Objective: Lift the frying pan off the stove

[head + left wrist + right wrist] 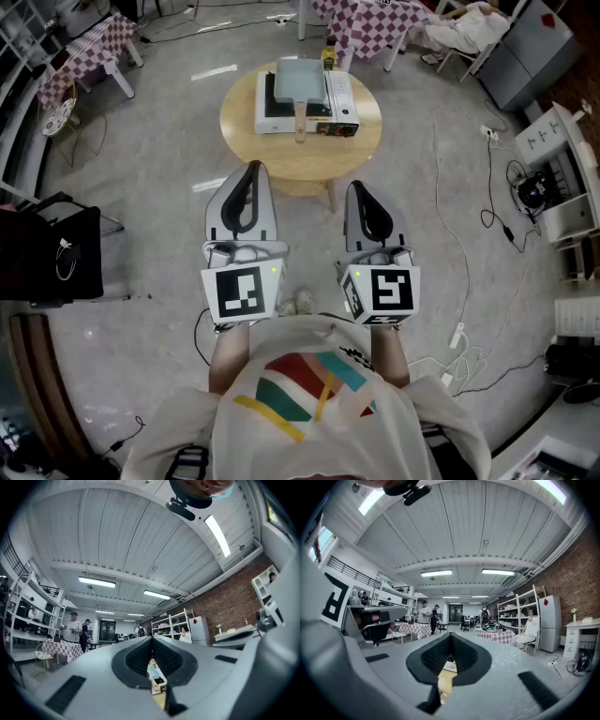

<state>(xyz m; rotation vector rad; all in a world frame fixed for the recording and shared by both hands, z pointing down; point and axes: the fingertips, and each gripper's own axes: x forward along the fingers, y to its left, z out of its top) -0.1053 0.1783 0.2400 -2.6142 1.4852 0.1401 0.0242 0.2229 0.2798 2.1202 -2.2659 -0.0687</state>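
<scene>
Pressing together, left gripper (253, 169) and right gripper (357, 187) fingers (464, 657) hold nothing.

frying pan (300, 80) on stove (343, 97), stove on table (281, 161)
left gripper (253, 167) beside right gripper (356, 186), both well short of the table

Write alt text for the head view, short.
Seen from above, a person holds the left gripper and right gripper side by side, jaws shut and empty, short of a round wooden table. On it a portable stove carries a square grey frying pan, its wooden handle pointing toward the person.
</scene>
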